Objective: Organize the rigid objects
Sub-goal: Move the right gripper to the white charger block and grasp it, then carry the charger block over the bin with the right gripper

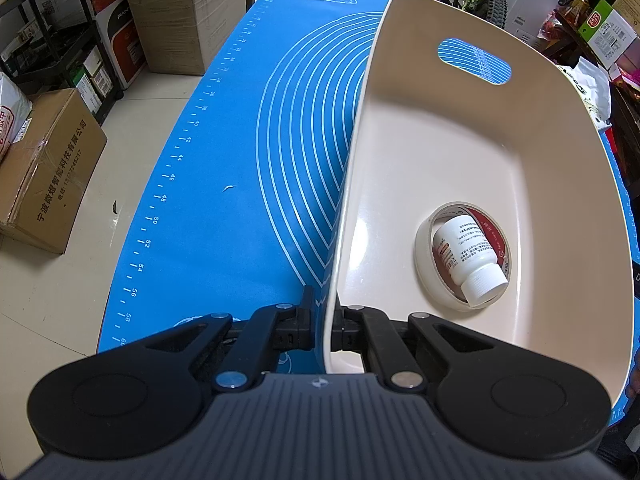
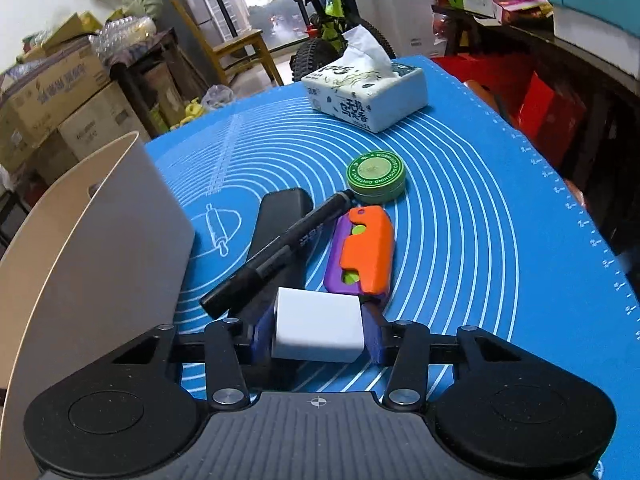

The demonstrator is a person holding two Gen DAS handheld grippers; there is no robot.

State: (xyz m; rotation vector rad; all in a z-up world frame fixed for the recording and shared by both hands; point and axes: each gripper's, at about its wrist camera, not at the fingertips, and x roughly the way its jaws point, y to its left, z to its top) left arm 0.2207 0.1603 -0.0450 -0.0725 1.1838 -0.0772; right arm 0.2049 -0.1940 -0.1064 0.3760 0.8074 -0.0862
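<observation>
Cream plastic bin (image 1: 500,152) on the blue mat (image 1: 224,168), its wall pinched by the left gripper (image 1: 325,330); a white bottle (image 1: 470,258) lies inside a tape roll (image 1: 424,268). The right gripper (image 2: 318,338) clasps a white block (image 2: 318,330) beside a black marker (image 2: 280,250).

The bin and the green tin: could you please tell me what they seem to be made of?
Bin: likely moulded plastic, cream and glossy, with light glinting on its floor and a cut-out handle.
Green tin: probably painted metal, judging by its thin rolled rim and printed lid, though plastic is possible.
</observation>
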